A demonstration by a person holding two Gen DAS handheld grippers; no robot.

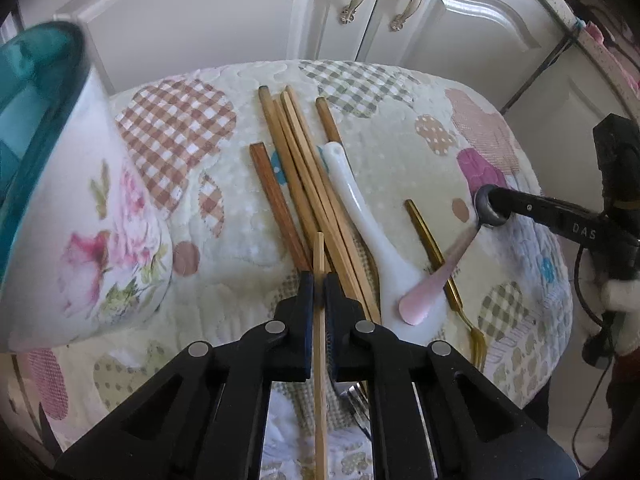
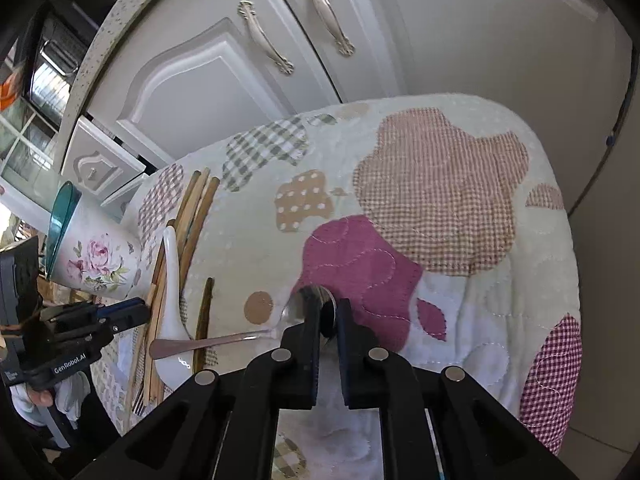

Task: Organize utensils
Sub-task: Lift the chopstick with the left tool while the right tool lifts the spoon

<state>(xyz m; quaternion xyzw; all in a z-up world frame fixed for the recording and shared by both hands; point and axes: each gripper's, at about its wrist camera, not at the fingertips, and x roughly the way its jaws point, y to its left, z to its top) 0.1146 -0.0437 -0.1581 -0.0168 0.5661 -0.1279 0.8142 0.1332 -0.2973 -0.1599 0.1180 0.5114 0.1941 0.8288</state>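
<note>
Utensils on quilted cloth (image 1: 400,152), left gripper (image 1: 319,288) clamped on a chopstick (image 1: 319,264), right gripper (image 2: 328,316) clamped on metal spoon (image 2: 208,345)

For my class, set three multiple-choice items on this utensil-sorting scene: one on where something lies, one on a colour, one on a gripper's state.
1. Where does the white ceramic spoon lie?
A. in the cup
B. on the quilted cloth beside the chopsticks
C. in a drawer

2. What colour is the inside of the floral cup?
A. teal
B. red
C. yellow

3. What does the left gripper hold?
A. nothing
B. a gold fork
C. a single light chopstick

Answers:
1 B, it rests on the quilted cloth next to the chopsticks.
2 A, its rim shows teal.
3 C, the single light chopstick runs between its closed pads.
</note>
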